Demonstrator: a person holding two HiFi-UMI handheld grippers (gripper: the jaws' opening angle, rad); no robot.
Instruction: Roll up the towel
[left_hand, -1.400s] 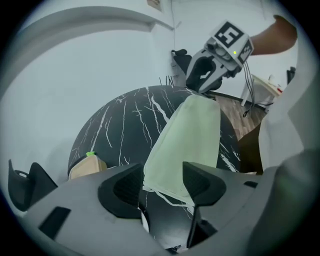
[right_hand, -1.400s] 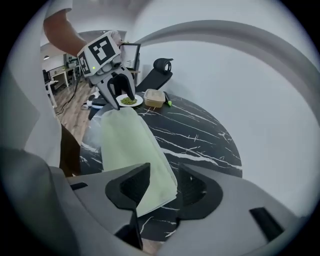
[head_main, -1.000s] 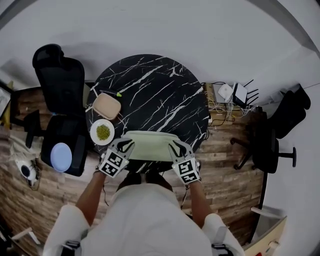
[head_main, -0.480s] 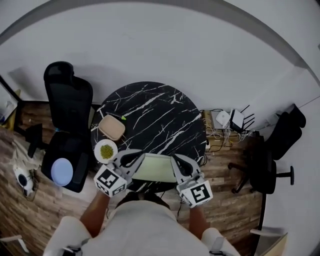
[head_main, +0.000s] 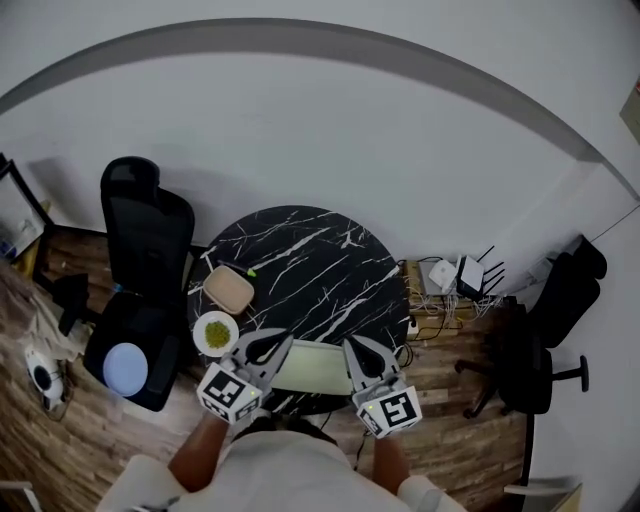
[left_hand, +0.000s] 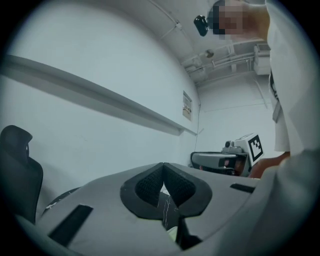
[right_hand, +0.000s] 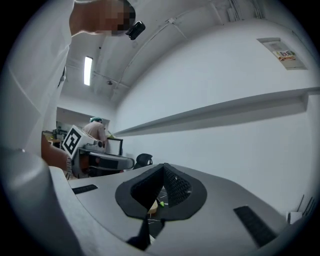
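The pale green towel (head_main: 312, 367) lies as a short oblong at the near edge of the round black marble table (head_main: 310, 260). My left gripper (head_main: 272, 343) hangs over the towel's left end and my right gripper (head_main: 353, 347) over its right end. Both are raised and point level toward the wall. In the left gripper view the left gripper (left_hand: 163, 176) has its pads meeting with nothing between them. The right gripper (right_hand: 163, 175) is shut the same way in its own view. A sliver of the towel (left_hand: 173, 233) shows below the left jaws.
A beige lidded dish (head_main: 228, 288) and a white plate of green bits (head_main: 216, 333) sit at the table's left edge. A black office chair (head_main: 145, 250) holding a pale blue disc (head_main: 125, 368) stands to the left. A router with cables (head_main: 455, 275) and another chair (head_main: 540, 345) are at the right.
Both grippers have lifted off the towel's ends, tipped up to level and closed. The head camera has risen, so the table looks smaller. The towel stays on the table.
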